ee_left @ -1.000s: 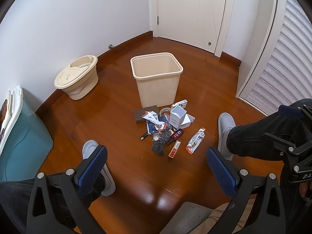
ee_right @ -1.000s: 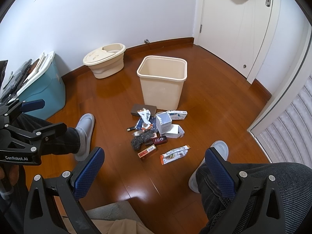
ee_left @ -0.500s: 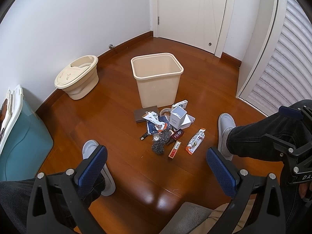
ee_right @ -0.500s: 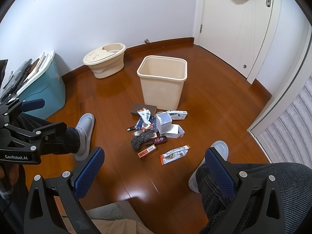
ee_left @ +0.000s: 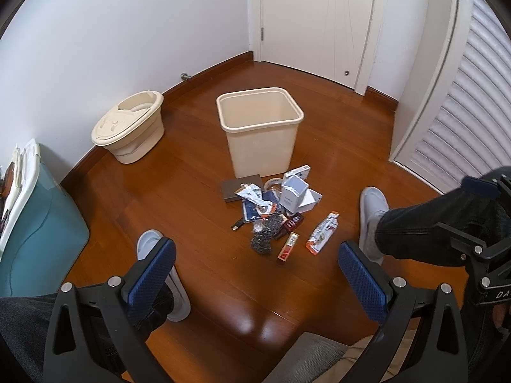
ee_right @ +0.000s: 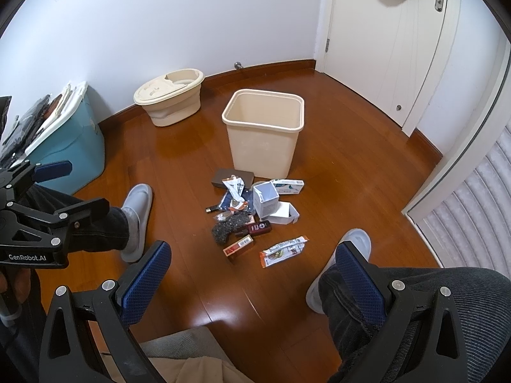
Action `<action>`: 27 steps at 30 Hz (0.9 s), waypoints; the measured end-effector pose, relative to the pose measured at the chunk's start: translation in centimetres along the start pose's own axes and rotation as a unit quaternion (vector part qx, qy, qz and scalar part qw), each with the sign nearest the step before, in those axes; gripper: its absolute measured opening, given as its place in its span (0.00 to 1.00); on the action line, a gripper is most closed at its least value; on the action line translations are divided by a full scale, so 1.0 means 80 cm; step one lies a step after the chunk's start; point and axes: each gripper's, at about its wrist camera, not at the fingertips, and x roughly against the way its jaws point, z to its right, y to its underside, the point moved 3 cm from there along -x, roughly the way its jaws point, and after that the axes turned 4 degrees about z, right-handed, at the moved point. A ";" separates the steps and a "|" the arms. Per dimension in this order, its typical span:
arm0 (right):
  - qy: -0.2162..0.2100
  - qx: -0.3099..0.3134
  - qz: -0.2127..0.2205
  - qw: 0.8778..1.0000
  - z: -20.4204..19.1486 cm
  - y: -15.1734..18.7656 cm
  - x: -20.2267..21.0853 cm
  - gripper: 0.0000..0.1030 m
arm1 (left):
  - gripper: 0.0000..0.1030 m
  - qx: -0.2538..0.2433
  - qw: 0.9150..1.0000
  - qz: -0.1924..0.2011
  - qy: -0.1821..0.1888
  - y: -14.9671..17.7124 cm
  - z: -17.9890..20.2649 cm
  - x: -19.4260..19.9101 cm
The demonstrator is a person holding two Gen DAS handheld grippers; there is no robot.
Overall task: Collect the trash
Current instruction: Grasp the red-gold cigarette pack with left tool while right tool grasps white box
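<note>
A pile of trash point(ee_left: 276, 210) lies on the wooden floor in front of a cream waste bin point(ee_left: 260, 129), which stands upright and looks empty. The pile holds white cartons, a dark flat box, wrappers, a grey scouring pad point(ee_left: 265, 236), a red packet point(ee_left: 288, 246) and a snack wrapper point(ee_left: 322, 233). It also shows in the right wrist view point(ee_right: 255, 214), with the bin point(ee_right: 263, 134) behind it. My left gripper point(ee_left: 257, 276) is open and empty, held well above the floor. My right gripper point(ee_right: 252, 277) is open and empty too, at a similar height.
A cream lidded tub point(ee_left: 129, 134) stands by the left wall. A teal storage box point(ee_left: 35, 220) is at far left. The person's legs and grey slippers point(ee_left: 372, 220) flank the pile. A white door point(ee_left: 319, 22) and a louvred closet door point(ee_left: 463, 102) are behind.
</note>
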 end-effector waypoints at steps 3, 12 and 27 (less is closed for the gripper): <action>0.023 -0.023 -0.037 0.999 0.012 -0.003 -0.025 1.00 | 1.00 0.023 1.000 -0.007 -0.002 -0.007 -0.008 -0.010; 0.028 -0.325 -0.199 0.924 0.098 0.050 -0.221 1.00 | 1.00 0.068 0.990 -0.109 -0.061 0.003 -0.028 -0.122; -0.015 -0.408 -0.235 0.882 0.150 -0.015 -0.472 1.00 | 1.00 0.187 0.945 -0.265 -0.046 0.045 -0.021 -0.346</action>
